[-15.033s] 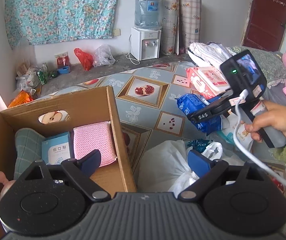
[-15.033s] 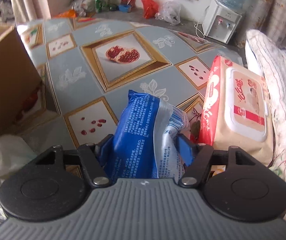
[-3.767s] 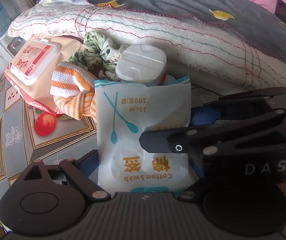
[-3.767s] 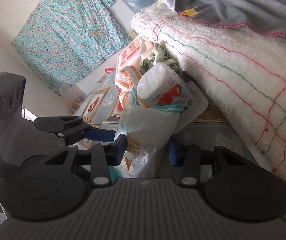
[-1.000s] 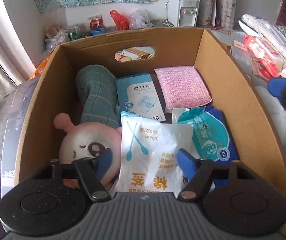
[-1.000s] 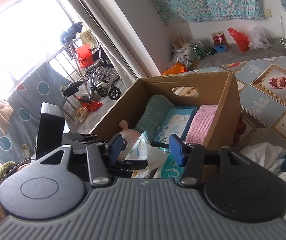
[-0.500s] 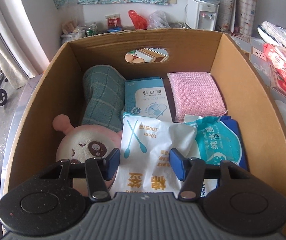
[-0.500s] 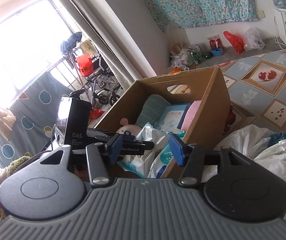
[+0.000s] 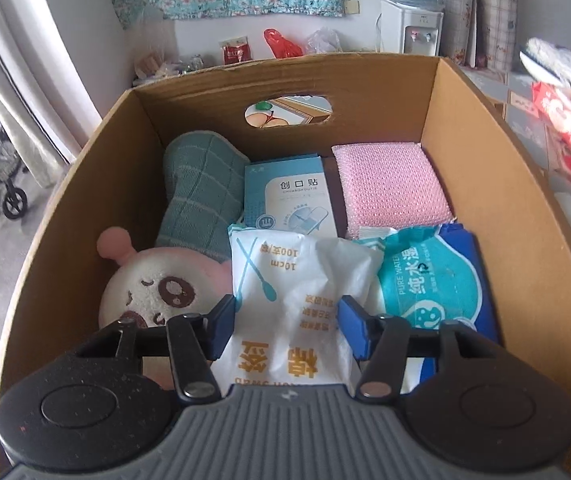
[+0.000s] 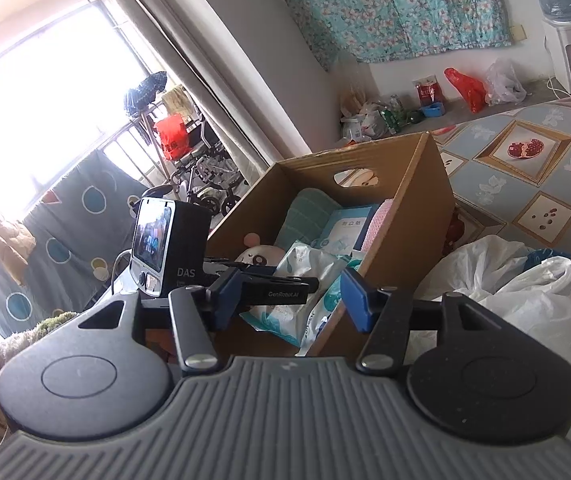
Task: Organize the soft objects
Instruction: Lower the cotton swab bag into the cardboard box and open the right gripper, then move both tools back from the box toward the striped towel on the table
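So the left claw (image 9: 285, 322) is hanging over the near end of the cardboard box (image 9: 481, 152), pointing down into it, with the white cotton swab pack (image 9: 289, 280) sitting between its blue pads. The jaws have just been opening a bit, and the pads look like they stand off the pack's sides rather than squeezing it, so my read is that the pack is let go and lying on the stuff below. It lies in the near middle of the box, partly over the blue wet wipes pack (image 9: 429, 276) toward the right wall and next to the panda plush (image 9: 153, 284) by the left wall. Makes sense, since the far end is already taken up by the green checked cloth (image 9: 201, 196), the plaster box (image 9: 285, 196) and the pink sponge (image 9: 389, 188).

The right claw (image 10: 293, 298) is outside the box at its near right corner, jaws apart, nothing in them. They've just been opening too. It's probably free for the next soft thing, like the white plastic bags (image 10: 525, 280) on the surface by the box.
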